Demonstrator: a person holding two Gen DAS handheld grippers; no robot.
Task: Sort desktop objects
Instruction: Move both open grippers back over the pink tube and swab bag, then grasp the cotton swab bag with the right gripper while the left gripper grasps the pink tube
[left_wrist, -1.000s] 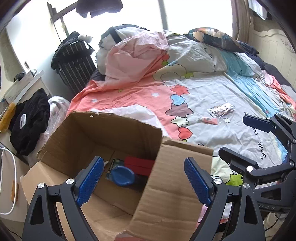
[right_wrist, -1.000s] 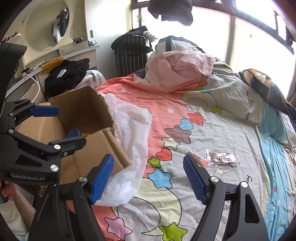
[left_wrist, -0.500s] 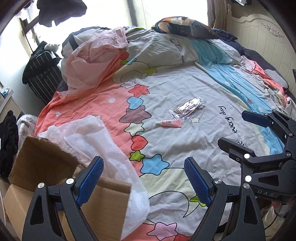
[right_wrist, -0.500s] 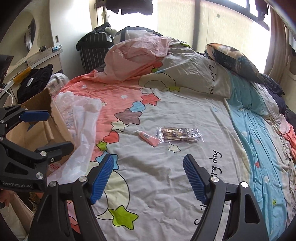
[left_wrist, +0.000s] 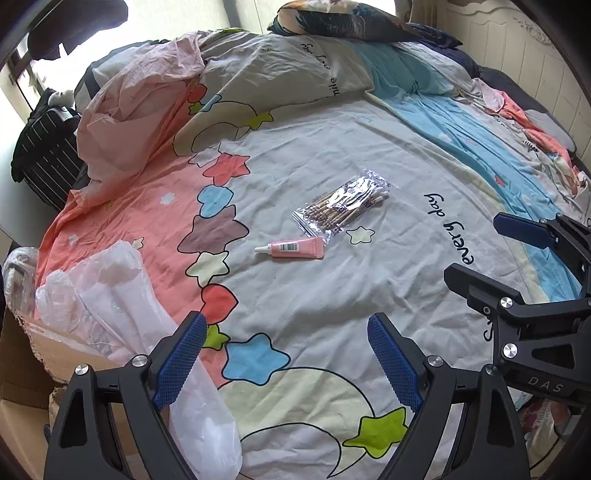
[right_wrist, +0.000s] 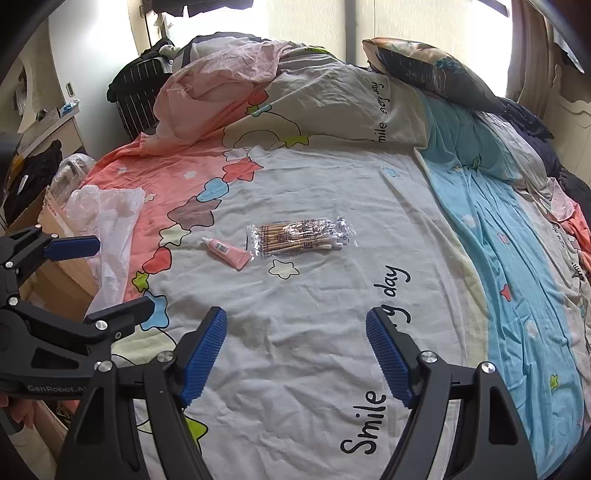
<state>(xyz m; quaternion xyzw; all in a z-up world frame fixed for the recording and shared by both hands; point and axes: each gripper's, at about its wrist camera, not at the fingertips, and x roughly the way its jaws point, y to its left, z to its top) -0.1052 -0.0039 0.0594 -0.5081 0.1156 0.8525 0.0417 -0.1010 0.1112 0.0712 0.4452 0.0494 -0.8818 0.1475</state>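
While two items are on the bedspread, sorting is judged incomplete. A small pink squeeze tube with a white cap and barcode label (left_wrist: 293, 248) lies flat on the white patterned quilt cover (left_wrist: 332, 295), cap pointing toward the pink band of the quilt. Its tail end touches, or possibly slightly overlaps, one corner of a clear plastic zip bag of wooden-stemmed cotton swabs (left_wrist: 341, 206), which also lies flat. Both items sit near the middle of the bed, well apart from either tool.

At the bed's left edge stands a brown cardboard box (right_wrist: 55, 258), partly covered by a crumpled translucent white plastic bag (left_wrist: 122, 295). Its contents are not visible, so the quantity already sorted cannot be determined. Remaining work, by estimate: transfer of tube and swab bag.

Left gripper (left_wrist: 284, 360): blue-padded jaws spread wide, nothing between them, no contact with the quilt evident. Right gripper (right_wrist: 295, 354): jaws spread moderately wide, likewise empty and clear of both items.
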